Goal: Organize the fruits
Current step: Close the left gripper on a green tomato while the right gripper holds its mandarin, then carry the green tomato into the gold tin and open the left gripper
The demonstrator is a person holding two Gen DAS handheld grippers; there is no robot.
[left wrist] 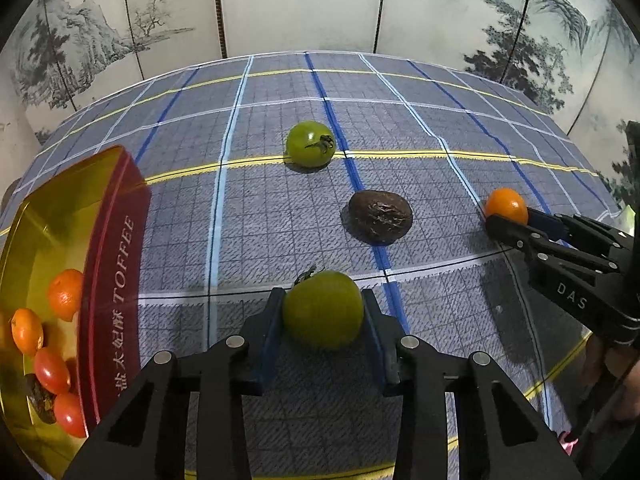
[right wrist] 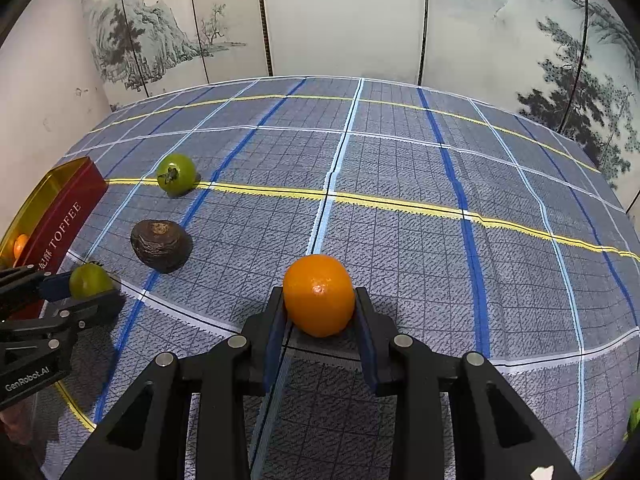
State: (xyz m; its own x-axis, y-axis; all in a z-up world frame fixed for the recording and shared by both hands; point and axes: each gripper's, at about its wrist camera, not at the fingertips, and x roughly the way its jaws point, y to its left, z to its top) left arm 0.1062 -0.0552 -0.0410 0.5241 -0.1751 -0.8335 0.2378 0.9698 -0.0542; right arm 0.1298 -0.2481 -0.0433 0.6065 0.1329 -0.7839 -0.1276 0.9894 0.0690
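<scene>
My left gripper (left wrist: 323,312) is shut on a green tomato (left wrist: 323,309), low over the cloth just right of the red and gold toffee tin (left wrist: 114,264). It also shows in the right wrist view (right wrist: 90,286) holding the green tomato (right wrist: 89,279). My right gripper (right wrist: 319,304) is shut on a small orange (right wrist: 319,294); it shows at the right of the left wrist view (left wrist: 506,216) with the orange (left wrist: 506,205). A second green tomato (left wrist: 311,143) and a dark wrinkled fruit (left wrist: 380,217) lie on the cloth between the grippers.
The tin holds several small oranges (left wrist: 64,294), red cherry tomatoes (left wrist: 52,370) and a dark fruit. The table has a blue checked cloth (right wrist: 400,168). A painted folding screen (right wrist: 340,16) stands behind the far edge. A green object (right wrist: 634,418) peeks in at the right.
</scene>
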